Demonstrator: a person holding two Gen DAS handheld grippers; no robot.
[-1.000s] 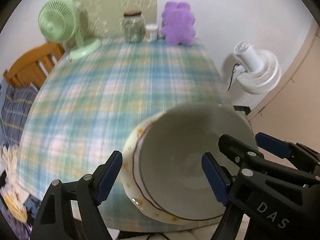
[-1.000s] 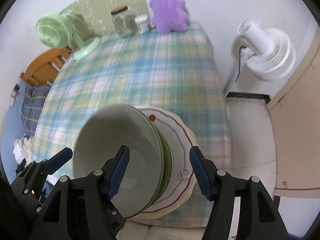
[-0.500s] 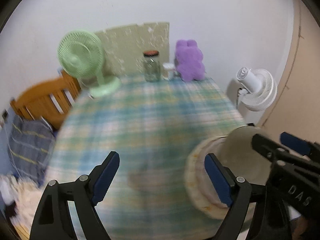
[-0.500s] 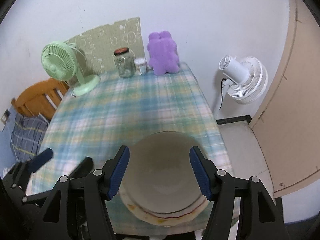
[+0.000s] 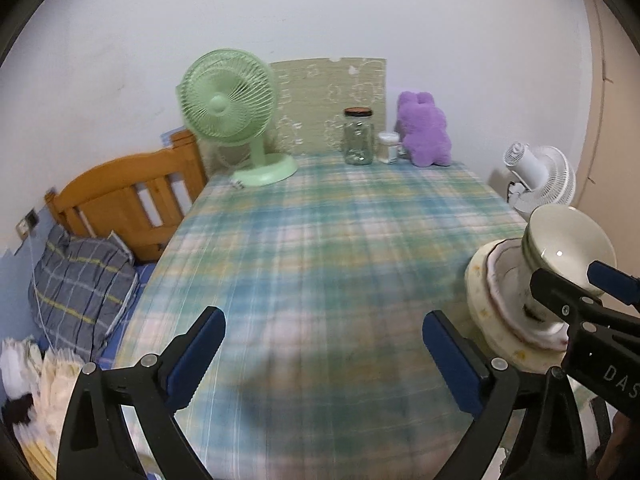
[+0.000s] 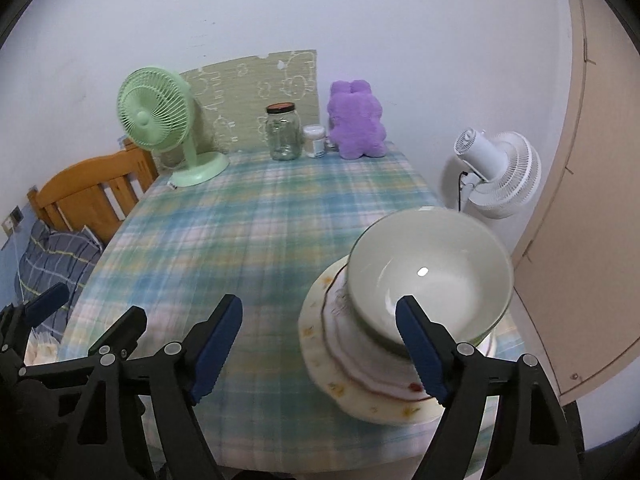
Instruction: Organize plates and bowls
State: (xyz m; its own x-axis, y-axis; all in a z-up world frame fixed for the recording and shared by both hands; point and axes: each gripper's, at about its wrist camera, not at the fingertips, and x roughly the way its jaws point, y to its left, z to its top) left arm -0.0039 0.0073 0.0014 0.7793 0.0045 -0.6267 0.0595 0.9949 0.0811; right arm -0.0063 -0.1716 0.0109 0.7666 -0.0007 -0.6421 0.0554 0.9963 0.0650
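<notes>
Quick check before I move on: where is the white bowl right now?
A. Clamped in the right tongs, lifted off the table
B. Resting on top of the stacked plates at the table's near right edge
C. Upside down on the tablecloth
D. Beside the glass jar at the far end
B: the white bowl sits upright on the stacked plates, and both the right tongs and left tongs are open and empty.

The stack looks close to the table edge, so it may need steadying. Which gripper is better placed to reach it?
Right. The right gripper is open, one jaw right beside the bowl atop the plates. The left gripper faces bare tablecloth.
</notes>
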